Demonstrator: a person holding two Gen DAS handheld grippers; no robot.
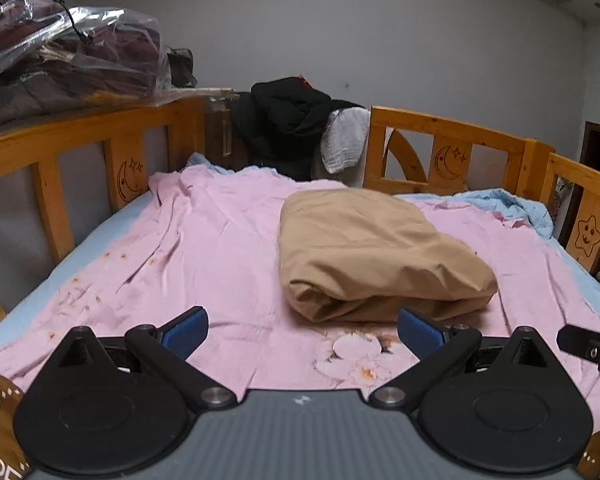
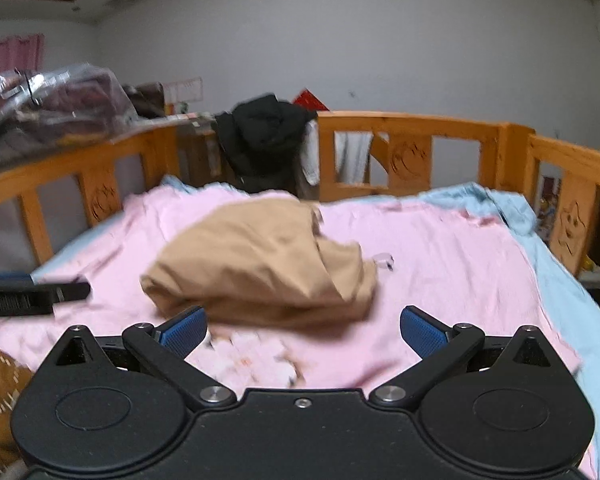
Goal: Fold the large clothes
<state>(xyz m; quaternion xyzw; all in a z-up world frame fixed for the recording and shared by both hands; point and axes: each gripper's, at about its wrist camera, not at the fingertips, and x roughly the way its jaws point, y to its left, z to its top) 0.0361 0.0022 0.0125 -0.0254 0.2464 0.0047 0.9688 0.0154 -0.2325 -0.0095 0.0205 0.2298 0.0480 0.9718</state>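
Observation:
A tan garment lies folded into a thick bundle on the pink sheet, right of the bed's middle. My left gripper hovers open just in front of the bundle's near edge, with nothing between its blue pads. The right wrist view is blurred; there the tan garment sits just beyond my right gripper, which is open and holds nothing. Part of the right gripper shows at the right edge of the left wrist view, and the left gripper shows at the left edge of the right wrist view.
A wooden bed rail with moon and star carvings rings the bed. A black jacket and a white cloth hang over the far rail. A clear plastic bag of dark bedding sits on the left rail. A light blue sheet lines the right side.

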